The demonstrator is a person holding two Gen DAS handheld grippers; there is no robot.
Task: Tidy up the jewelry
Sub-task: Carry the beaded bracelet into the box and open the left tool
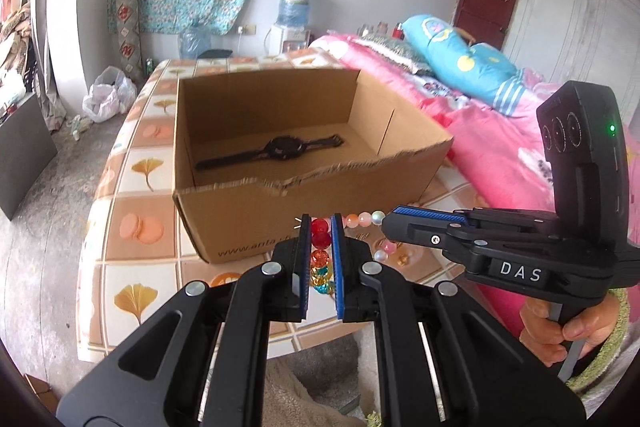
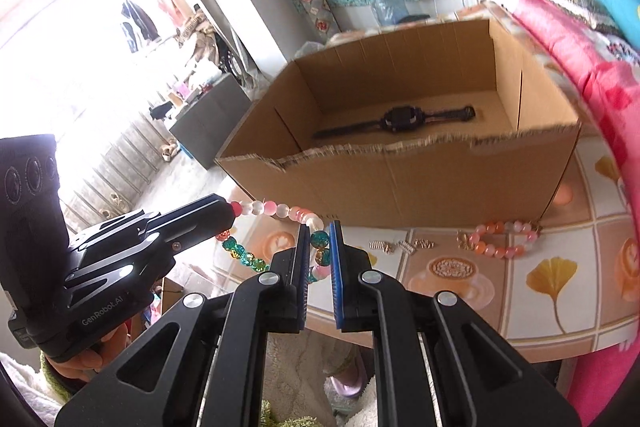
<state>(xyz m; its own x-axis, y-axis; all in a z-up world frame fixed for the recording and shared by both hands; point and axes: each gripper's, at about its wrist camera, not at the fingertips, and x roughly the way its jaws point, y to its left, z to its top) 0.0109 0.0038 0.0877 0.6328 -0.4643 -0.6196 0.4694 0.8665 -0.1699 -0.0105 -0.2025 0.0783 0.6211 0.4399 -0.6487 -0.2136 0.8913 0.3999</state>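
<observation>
Both grippers hold one bead string (image 2: 276, 209) between them, lifted above the counter (image 1: 132, 227) just in front of the box (image 1: 280, 131). The left gripper (image 1: 321, 223) has its blue ribbed fingers (image 1: 338, 243) narrowed on faceted red beads, with orange, yellow and teal ones hanging below. In the right wrist view, the right gripper (image 2: 319, 227) is closed on the string where a glittery teal bead and an amber one sit between its pads. Between the two grips runs a taut stretch of smooth, round, milky pink and white beads; a second strand of sparkly teal and amber beads sags underneath.

The box is plain corrugated cardboard, open on top, its near rim ragged and torn. On its floor lies a black watch (image 1: 276, 149), straps stretched out flat, round case in the middle.

The counter wears a glossy cloth printed in squares with ginkgo leaves, macarons and coffee cups. On it, to the right of the box's front, lies a bracelet (image 2: 506, 239) of peach and white round beads, and beside it a few small gold trinkets (image 2: 400, 246), too small to tell apart. A pink quilted bed (image 1: 492, 147) adjoins the counter.
</observation>
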